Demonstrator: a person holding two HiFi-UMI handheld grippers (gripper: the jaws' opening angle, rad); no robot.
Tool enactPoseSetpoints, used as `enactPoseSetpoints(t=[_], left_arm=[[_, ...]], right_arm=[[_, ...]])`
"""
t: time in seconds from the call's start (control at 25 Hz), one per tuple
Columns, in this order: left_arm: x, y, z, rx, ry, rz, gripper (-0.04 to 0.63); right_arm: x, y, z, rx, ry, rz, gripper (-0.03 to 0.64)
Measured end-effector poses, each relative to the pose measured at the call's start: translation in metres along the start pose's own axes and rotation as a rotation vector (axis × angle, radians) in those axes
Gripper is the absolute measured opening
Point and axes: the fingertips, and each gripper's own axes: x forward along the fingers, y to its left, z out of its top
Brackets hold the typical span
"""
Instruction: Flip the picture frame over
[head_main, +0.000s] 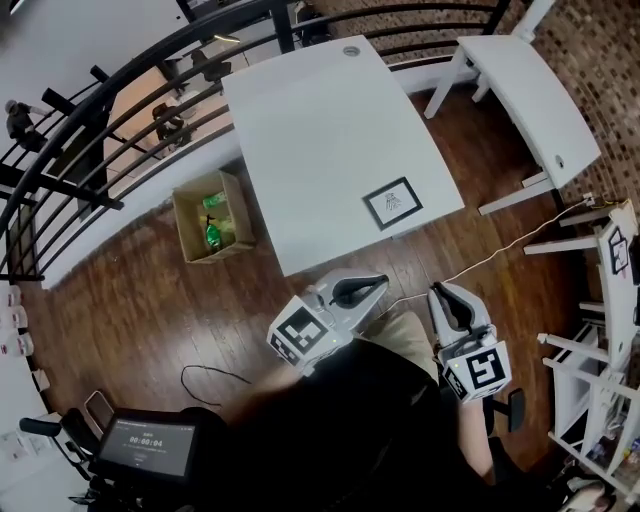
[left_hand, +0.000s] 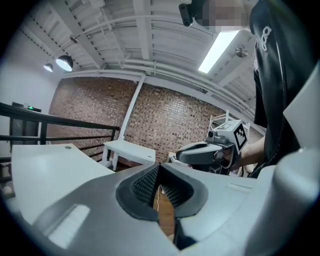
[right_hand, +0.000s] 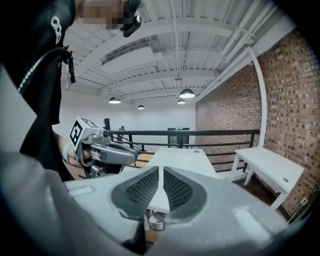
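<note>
Plainly, neither tool had reached the job yet. The picture frame (head_main: 392, 203) lay flat on the white tabletop (head_main: 310, 130), close to its near right corner, with a drawing facing up, and nothing touched it. Both tools hung off the tabletop's near edge, over the wooden floor (head_main: 150, 300) and close to the person's body. The left tool (head_main: 381, 284) had its jaws together with nothing between them. The right tool (head_main: 441, 291) showed only a hairline slit between its jaws, also with nothing in it.

From the left tool the frame lay at about 12 o'clock in the head view, and from the right tool at about 11 o'clock. The left tool looked slightly the nearer. The frame's long side ran roughly from 8 to 2 o'clock, nearly along the tabletop's near edge, so one long edge faced both tools. In the right gripper view the tabletop stood straight ahead past the jaws. In the left gripper view it sat off at 9 o'clock, so that tool seemed aimed past the frame's right. By my judgement, the coming move called for carrying a tool forward over the edge and opening it before any lifting.
</note>
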Motion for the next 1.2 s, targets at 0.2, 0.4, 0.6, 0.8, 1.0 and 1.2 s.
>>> enactPoseSetpoints(t=[0.2,0.4,0.6,0.8,1.0,1.2], left_arm=[[0.007,0.006,-0.005,-0.023,0.002,0.027,0.014],[0.031,0.006,-0.012,-0.025,0.016,0.070,0.014],[0.051,0.023,-0.019,-0.080,0.027,0.115,0.014],[0.080,0.044,-0.021,-0.130,0.043,0.176,0.014],[0.135,0.061,-0.028,-0.155,0.051,0.258,0.014],[0.172,0.079,-0.059,-0.248,0.107,0.348,0.014]], right_arm=[[0.007,-0.011,-0.001,-0.002,0.012,0.020,0.011],[0.012,-0.041,-0.014,-0.009,0.029,0.069,0.011],[0.037,-0.070,-0.018,-0.039,0.044,0.148,0.011],[0.058,-0.095,-0.022,-0.083,0.052,0.264,0.011],[0.072,-0.134,-0.039,-0.113,0.084,0.370,0.020],[0.093,-0.167,-0.065,-0.129,0.130,0.460,0.043]])
